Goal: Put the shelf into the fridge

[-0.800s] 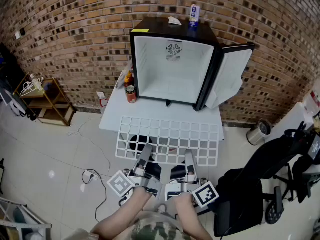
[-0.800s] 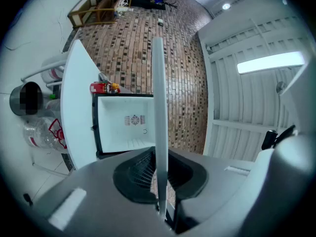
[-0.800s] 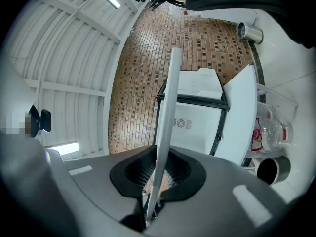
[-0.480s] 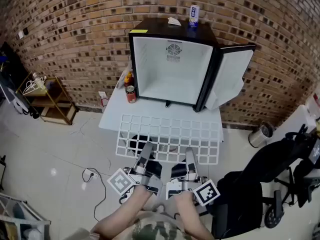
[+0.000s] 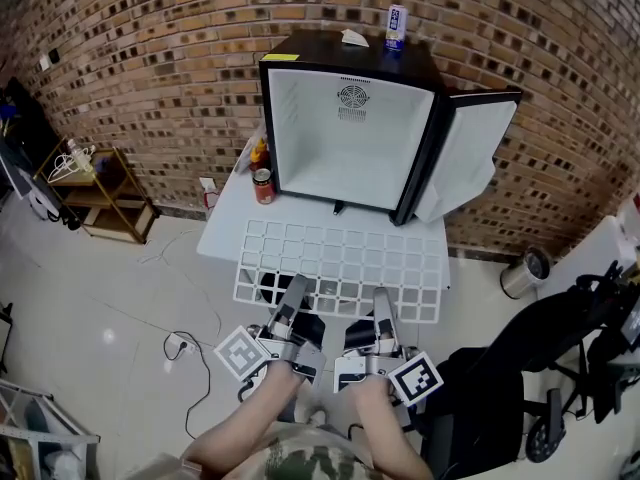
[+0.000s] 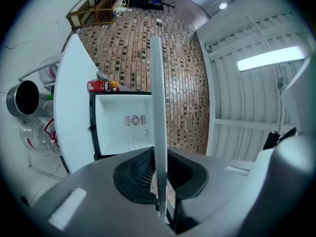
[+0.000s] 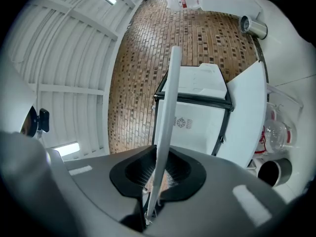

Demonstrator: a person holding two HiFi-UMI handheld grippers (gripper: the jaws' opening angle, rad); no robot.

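The white wire shelf (image 5: 345, 261) is held level in front of the open black fridge (image 5: 350, 133), over the front of the white table (image 5: 225, 223). My left gripper (image 5: 296, 296) is shut on the shelf's near edge at the left, and my right gripper (image 5: 382, 303) is shut on that edge at the right. In the left gripper view the shelf (image 6: 158, 107) shows edge-on between the jaws, with the fridge (image 6: 123, 122) behind. In the right gripper view the shelf (image 7: 165, 132) is likewise edge-on, in line with the fridge (image 7: 197, 115). The fridge's white inside looks bare.
The fridge door (image 5: 465, 158) stands open to the right. A red can (image 5: 263, 186) and a bottle (image 5: 259, 154) stand on the table left of the fridge; a can (image 5: 396, 26) sits on top. A black chair (image 5: 545, 353) is at right, a wooden rack (image 5: 100, 198) at left.
Both grippers and the shelf have moved slightly forward toward the fridge; both grips are unchanged.
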